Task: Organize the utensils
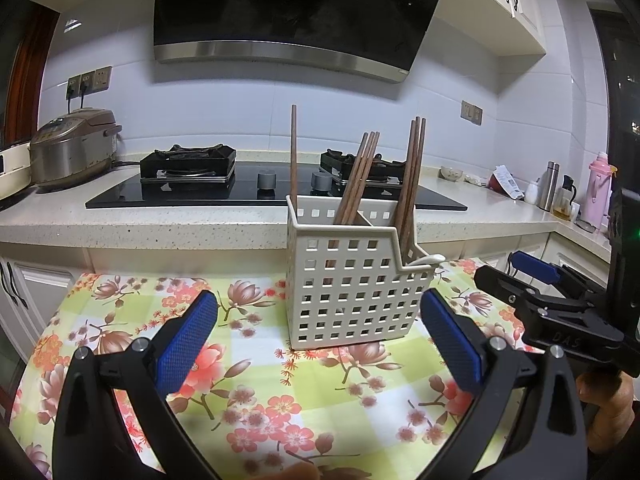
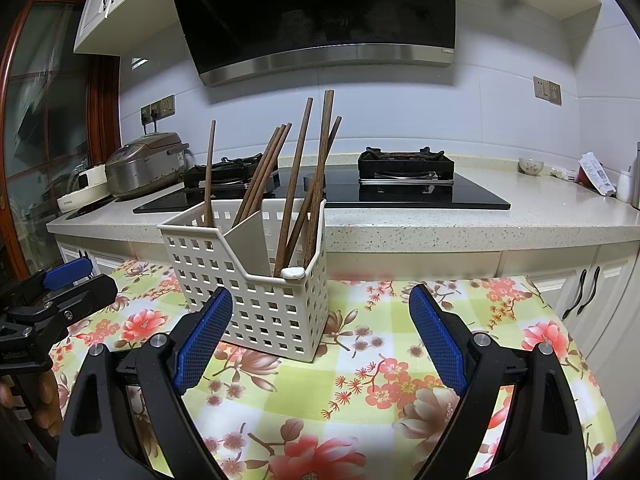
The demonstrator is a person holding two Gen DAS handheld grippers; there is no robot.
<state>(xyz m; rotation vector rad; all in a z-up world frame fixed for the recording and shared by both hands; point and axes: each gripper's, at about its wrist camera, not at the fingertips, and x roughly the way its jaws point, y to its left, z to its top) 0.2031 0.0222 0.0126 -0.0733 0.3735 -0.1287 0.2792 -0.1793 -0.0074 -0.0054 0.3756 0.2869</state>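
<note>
A cream perforated utensil basket [image 1: 352, 280] [image 2: 256, 280] stands on the floral tablecloth [image 1: 256, 392] [image 2: 360, 392]. Several brown wooden chopsticks [image 1: 358, 178] [image 2: 296, 176] lean upright in its compartments, and a white spoon handle [image 1: 430, 259] [image 2: 293, 273] pokes over the low front rim. My left gripper [image 1: 318, 308] is open just in front of the basket, nothing between its blue pads. My right gripper [image 2: 320, 304] is open too, with the basket's right corner just beyond its left pad [image 2: 206, 336]. It also shows at the right edge in the left wrist view [image 1: 552, 300].
Behind the table runs a speckled counter [image 1: 160, 220] with a black gas hob [image 1: 208, 192], a rice cooker [image 1: 74, 148] at the left and bottles [image 1: 596, 192] at the right. A range hood [image 1: 296, 12] hangs above. A person's hand [image 1: 608, 412] holds the right gripper.
</note>
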